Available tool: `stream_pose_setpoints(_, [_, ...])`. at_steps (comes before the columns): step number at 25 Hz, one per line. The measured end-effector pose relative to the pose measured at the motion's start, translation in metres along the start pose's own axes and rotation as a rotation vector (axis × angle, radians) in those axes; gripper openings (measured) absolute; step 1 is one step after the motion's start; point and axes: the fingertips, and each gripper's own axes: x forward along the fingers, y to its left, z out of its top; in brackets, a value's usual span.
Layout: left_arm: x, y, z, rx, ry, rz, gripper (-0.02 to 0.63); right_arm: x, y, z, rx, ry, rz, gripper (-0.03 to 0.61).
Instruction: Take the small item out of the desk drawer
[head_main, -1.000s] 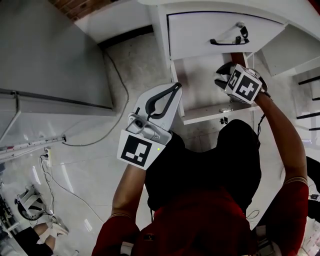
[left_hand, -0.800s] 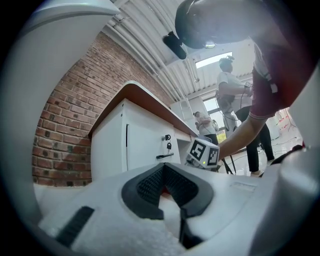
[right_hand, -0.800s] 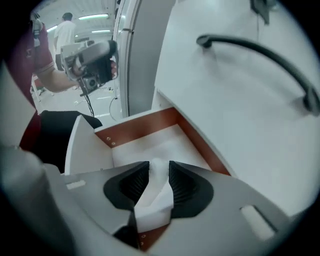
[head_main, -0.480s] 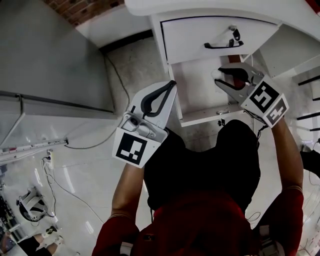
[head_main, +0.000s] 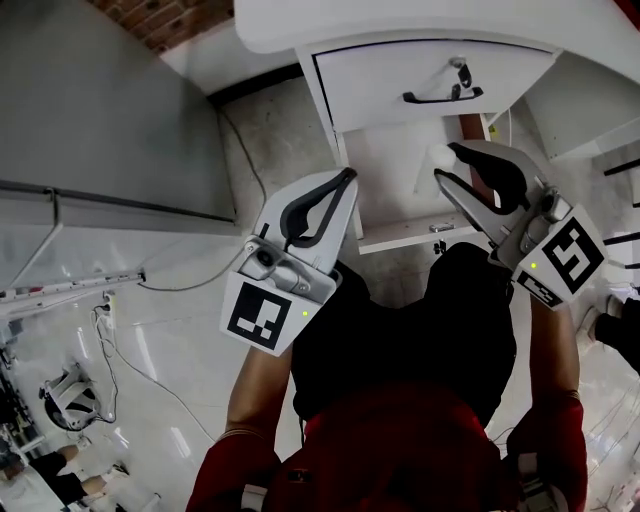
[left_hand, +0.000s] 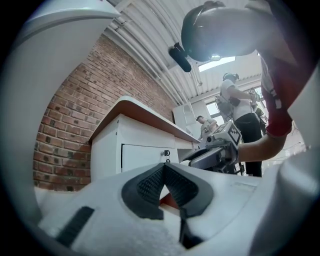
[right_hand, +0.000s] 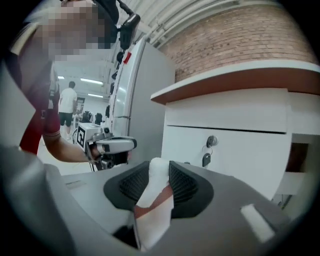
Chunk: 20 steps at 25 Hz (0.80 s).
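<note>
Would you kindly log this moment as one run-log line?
right gripper: shut on small white item | left gripper: shut, empty | white desk drawer: open

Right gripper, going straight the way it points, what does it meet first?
The right gripper, holding a small white item, would probably meet the drawer front with the keyed lock; depth is unclear.

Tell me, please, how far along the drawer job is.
Done: the drawer is open and the right gripper has its fingers shut on the item. In hand: the item hangs over the drawer. To do: carry it clear; the left gripper is shut, empty.
</note>
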Motion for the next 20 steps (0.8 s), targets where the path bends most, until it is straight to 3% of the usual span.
stream_pose_setpoints(4, [0.003,-0.014,0.036,-0.019,-0.002,-0.007,0.002,-0.025,0.004,0.032,0.067,-0.104,-0.010,0.137])
stream_pose_setpoints(9, [0.019,-0.013,0.065,-0.067,0.036,-0.008,0.001,-0.040,-0.006,0.064,0.108,-0.144,-0.017,0.137])
stream_pose_setpoints(13, [0.031,-0.023,0.118,-0.079,0.051,-0.028,0.002,-0.060,-0.008,0.126,0.080,-0.174,-0.048,0.137])
stream_pose_setpoints(20, [0.038,-0.036,0.208,-0.060,0.111,-0.040,0.002,-0.097,0.003,0.214,0.129,-0.224,-0.046,0.137])
